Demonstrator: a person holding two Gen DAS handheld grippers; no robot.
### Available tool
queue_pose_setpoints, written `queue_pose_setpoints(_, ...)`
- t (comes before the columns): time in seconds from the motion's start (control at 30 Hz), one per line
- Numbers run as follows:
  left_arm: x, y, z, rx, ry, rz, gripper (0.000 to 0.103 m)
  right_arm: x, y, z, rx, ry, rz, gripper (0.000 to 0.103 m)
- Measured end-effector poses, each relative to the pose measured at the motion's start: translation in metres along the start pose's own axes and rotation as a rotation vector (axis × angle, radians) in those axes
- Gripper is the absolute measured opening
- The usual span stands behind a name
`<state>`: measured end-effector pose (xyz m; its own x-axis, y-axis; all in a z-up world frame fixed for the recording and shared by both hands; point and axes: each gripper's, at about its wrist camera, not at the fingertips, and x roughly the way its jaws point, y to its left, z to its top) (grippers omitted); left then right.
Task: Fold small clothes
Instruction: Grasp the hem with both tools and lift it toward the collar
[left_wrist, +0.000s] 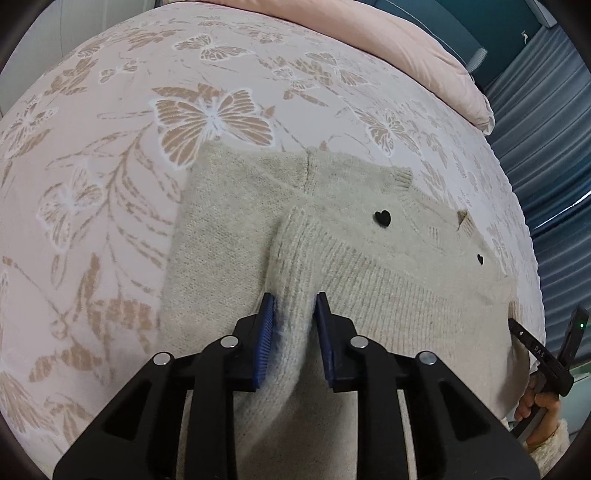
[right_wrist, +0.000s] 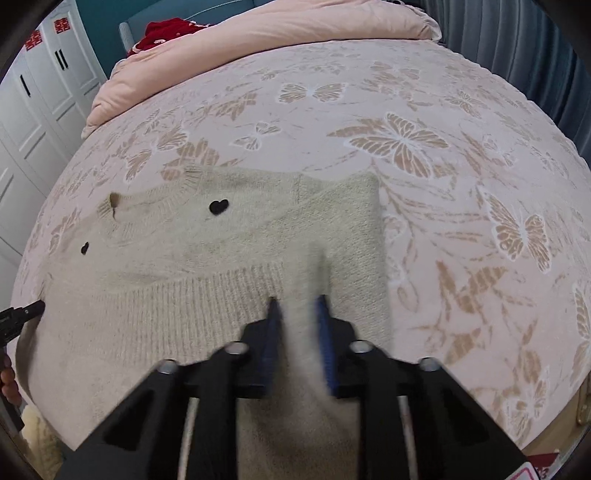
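You are pinching the cream sweater (left_wrist: 369, 266) in both tools; your left gripper (left_wrist: 294, 306) is clamping a raised fold; your right gripper (right_wrist: 298, 306) is clamping another; the sweater is lying on the butterfly bedspread (left_wrist: 110, 184).

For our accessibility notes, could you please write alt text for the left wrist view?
The left gripper pinches a fold of a cream knit sweater with black heart buttons, lying on a butterfly-patterned bedspread. At the right edge, a hand holds the other gripper.
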<state>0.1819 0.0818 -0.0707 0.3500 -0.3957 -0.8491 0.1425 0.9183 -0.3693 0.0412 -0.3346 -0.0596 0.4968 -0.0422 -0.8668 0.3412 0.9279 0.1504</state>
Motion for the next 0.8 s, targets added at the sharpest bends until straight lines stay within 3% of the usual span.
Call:
queue_pose_setpoints(0.03,-0.005,-0.002,0.000,0.012,-0.017,-0.005,0.008,-0.007,0.000,-0.001,0.015,-0.016,0.021,0.009)
queue_pose_setpoints(0.23,-0.077,-0.018,0.009,0.053,-0.173,-0.084,0.007,-0.090,0.000,0.007,0.057,-0.221,0.160,0.008)
queue_pose_setpoints(0.33,-0.105,-0.026,0.035,0.053,-0.247,-0.070,0.007,-0.122,-0.005,0.034,0.085,-0.319,0.205,0.008)
queue_pose_setpoints(0.43,-0.106,-0.024,0.071,0.031,-0.291,-0.029,0.007,-0.124,-0.017,0.067,0.138,-0.369,0.215,0.007)
queue_pose_setpoints(0.5,-0.088,-0.022,0.091,0.024,-0.274,0.015,0.007,-0.103,-0.027,0.086,0.168,-0.347,0.191,0.007)
queue_pose_setpoints(0.6,-0.040,-0.014,0.105,0.018,-0.183,0.097,0.007,-0.043,-0.039,0.100,0.214,-0.225,0.168,0.007)
queue_pose_setpoints(0.8,0.037,-0.002,0.092,0.034,-0.066,0.230,0.007,0.047,-0.044,0.093,0.218,-0.065,0.067,0.007)
